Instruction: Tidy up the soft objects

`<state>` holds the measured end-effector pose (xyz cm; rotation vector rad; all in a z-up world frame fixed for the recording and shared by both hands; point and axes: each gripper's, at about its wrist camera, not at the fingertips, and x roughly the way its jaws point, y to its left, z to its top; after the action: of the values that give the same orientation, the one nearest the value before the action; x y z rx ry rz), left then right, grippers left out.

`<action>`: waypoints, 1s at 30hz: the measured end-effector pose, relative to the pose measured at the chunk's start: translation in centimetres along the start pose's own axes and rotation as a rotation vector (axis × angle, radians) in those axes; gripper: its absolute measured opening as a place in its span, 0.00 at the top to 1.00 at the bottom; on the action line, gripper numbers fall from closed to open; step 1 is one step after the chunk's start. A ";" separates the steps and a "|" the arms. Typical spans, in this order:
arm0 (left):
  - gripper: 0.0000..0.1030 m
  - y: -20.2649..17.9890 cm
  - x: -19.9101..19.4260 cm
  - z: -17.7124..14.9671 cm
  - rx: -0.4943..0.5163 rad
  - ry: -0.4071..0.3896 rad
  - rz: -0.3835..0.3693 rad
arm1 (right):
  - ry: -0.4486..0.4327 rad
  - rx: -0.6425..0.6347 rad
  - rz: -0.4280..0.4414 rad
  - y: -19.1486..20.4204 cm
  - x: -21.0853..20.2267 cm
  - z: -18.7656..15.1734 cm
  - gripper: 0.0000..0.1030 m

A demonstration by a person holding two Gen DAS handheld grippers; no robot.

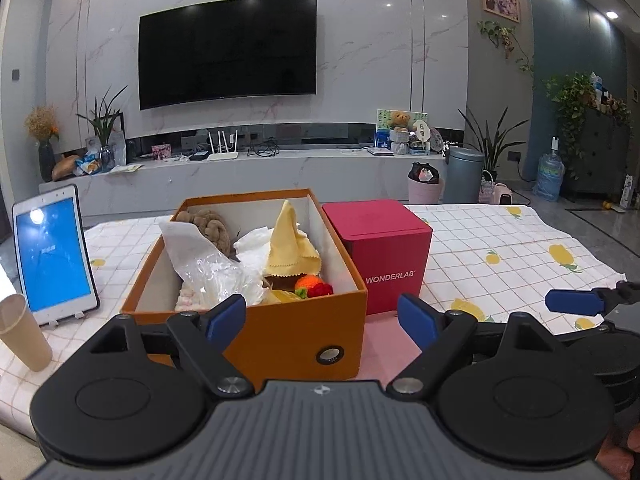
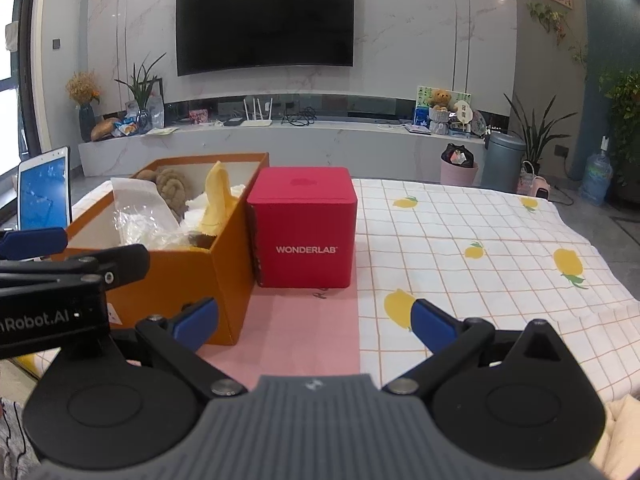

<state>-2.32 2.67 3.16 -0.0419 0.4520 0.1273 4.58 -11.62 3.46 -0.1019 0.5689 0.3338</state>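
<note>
The left tool (image 1: 322, 322) is spread wide and grasps nothing, low in the frame in front of the orange box (image 1: 280, 332). The right tool (image 2: 314, 320) is spread wide too, with nothing in it. The yellow cloth (image 1: 290, 246), a brown knit thing (image 1: 212, 228) and crinkly plastic (image 1: 216, 272) sit inside the box at the middle. A red box (image 1: 384, 256) touches its right side on the checked surface (image 1: 500, 248).
</note>
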 end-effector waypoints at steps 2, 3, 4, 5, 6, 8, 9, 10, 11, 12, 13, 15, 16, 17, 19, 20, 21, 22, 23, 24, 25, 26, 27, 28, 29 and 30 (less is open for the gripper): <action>0.03 0.1 0.0 -0.2 -0.014 0.002 -0.002 | 0.007 0.008 0.002 -0.1 0.1 -0.1 0.03; 0.03 0.0 0.0 -0.2 -0.016 0.002 0.000 | 0.009 0.009 0.001 -0.1 0.1 -0.2 0.03; 0.03 0.0 -0.1 -0.3 -0.014 0.000 0.003 | 0.011 0.007 0.000 -0.1 0.1 -0.2 0.03; 0.03 -0.1 -0.1 -0.3 -0.010 -0.003 0.006 | 0.012 0.005 -0.002 -0.1 0.2 -0.3 0.03; 0.03 -0.1 -0.2 -0.3 -0.005 -0.008 0.009 | 0.013 0.003 -0.003 0.0 0.2 -0.3 0.03; 0.03 -0.2 -0.3 -0.3 -0.003 -0.012 0.011 | 0.014 0.005 -0.001 -0.1 0.1 -0.3 0.03; 0.03 -0.2 -0.3 -0.3 -0.004 -0.012 0.010 | 0.014 0.007 0.000 -0.1 0.1 -0.3 0.03; 0.03 -0.2 -0.3 -0.3 -0.006 -0.011 0.009 | 0.014 0.009 0.000 -0.1 0.1 -0.4 0.03; 0.03 -0.2 -0.4 -0.3 -0.007 -0.011 0.007 | 0.015 0.010 0.001 -0.1 0.1 -0.4 0.03; 0.03 -0.2 -0.4 -0.3 -0.007 -0.010 0.005 | 0.014 0.009 0.003 -0.1 0.1 -0.5 0.03; 0.03 -0.2 -0.4 -0.3 -0.005 -0.010 0.003 | 0.014 0.006 0.006 -0.1 0.1 -0.5 0.03; 0.03 -0.3 -0.3 -0.3 -0.008 -0.011 0.005 | 0.014 0.004 0.009 -0.1 0.1 -0.6 0.03; 0.03 -0.3 -0.3 -0.3 -0.010 -0.011 0.007 | 0.014 0.005 0.008 -0.1 0.1 -0.6 0.03; 0.03 -0.3 -0.3 -0.3 -0.012 -0.011 0.008 | 0.015 0.005 0.007 -0.1 0.1 -0.6 0.03; 0.03 -0.3 -0.3 -0.3 -0.014 -0.009 0.006 | 0.015 0.003 0.006 -0.2 0.1 -0.6 0.03; 0.03 -0.3 -0.3 -0.3 -0.015 -0.008 0.005 | 0.017 0.004 0.006 -0.2 0.1 -0.6 0.03; 0.03 -0.4 -0.3 -0.3 -0.016 -0.006 0.005 | 0.018 0.004 0.005 -0.2 0.1 -0.6 0.03; 0.03 -0.4 -0.3 -0.3 -0.014 -0.004 0.005 | 0.019 0.003 0.004 -0.2 0.1 -0.7 0.03; 0.03 -0.4 -0.2 -0.3 -0.013 -0.003 0.005 | 0.019 0.001 0.003 -0.2 0.2 -0.7 0.03; 0.03 -0.4 -0.2 -0.3 -0.013 -0.001 0.005 | 0.020 0.000 0.003 -0.2 0.2 -0.7 0.03; 0.03 -0.4 -0.2 -0.3 -0.015 0.000 0.004 | 0.020 0.001 0.004 -0.2 0.2 -0.7 0.03; 0.03 -0.4 -0.1 -0.3 -0.017 0.001 0.003 | 0.022 0.003 0.006 -0.2 0.3 -0.7 0.03; 0.03 -0.4 -0.1 -0.3 -0.016 0.001 0.003 | 0.021 0.004 0.008 -0.3 0.2 -0.7 0.03; 0.03 -0.3 -0.1 -0.3 -0.019 0.002 0.002 | 0.021 0.005 0.009 -0.3 0.2 -0.7 0.03; 0.03 -0.3 -0.1 -0.3 -0.021 0.003 0.000 | 0.022 0.007 0.011 -0.3 0.2 -0.7 0.03; 0.03 -0.4 -0.1 -0.4 -0.022 0.002 0.000 | 0.023 0.009 0.013 -0.3 0.2 -0.7 0.03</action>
<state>-2.56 2.26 2.87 -0.0635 0.4531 0.1326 4.48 -11.97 2.73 -0.0933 0.5939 0.3432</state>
